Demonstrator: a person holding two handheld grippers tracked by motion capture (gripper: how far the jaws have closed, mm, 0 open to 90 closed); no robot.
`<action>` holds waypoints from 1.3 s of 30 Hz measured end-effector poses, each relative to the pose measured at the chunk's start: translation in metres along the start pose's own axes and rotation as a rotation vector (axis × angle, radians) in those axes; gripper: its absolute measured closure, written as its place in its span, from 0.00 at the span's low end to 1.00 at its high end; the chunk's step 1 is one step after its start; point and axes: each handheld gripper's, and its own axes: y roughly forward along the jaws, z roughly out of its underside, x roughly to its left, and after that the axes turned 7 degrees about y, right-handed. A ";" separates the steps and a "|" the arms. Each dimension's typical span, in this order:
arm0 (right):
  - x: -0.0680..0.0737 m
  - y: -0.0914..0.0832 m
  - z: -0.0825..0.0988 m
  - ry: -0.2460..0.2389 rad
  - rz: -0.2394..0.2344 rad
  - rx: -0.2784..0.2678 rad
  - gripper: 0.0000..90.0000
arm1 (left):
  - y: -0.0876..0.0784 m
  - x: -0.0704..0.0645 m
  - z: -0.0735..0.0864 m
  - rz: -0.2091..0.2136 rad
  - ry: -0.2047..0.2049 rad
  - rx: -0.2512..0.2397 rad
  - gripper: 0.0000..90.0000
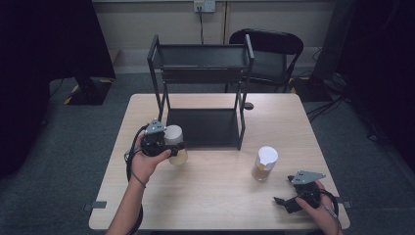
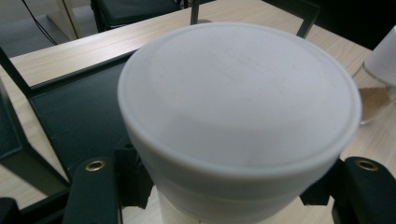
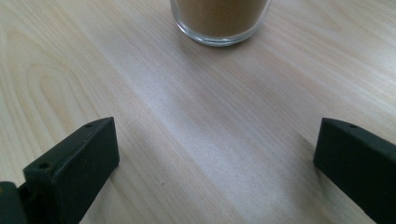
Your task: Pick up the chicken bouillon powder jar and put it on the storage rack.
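Note:
My left gripper [image 1: 169, 146] is shut on a glass jar [image 1: 176, 146] with a white lid and tan powder inside. It holds the jar just above the table, in front of the left leg of the black rack [image 1: 201, 88]. Seen from the left gripper view, the white lid [image 2: 238, 98] sits between the two black jaws, with the rack's lower shelf [image 2: 79, 116] behind it. A second white-lidded jar [image 1: 265, 164] of tan powder stands on the table to the right. My right gripper [image 1: 286, 201] rests open near the front right corner; that jar's glass base [image 3: 219, 21] lies ahead of its spread jaws.
The two-tier black rack stands at the back middle of the light wooden table [image 1: 220, 196]. A black chair [image 1: 274, 54] stands behind the table. Dark equipment stands flank the room at left and right. A cable trails from each gripper.

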 end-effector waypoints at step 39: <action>0.000 0.000 0.000 0.000 0.000 0.000 0.00 | -0.006 0.021 -0.082 0.002 0.011 -0.041 0.39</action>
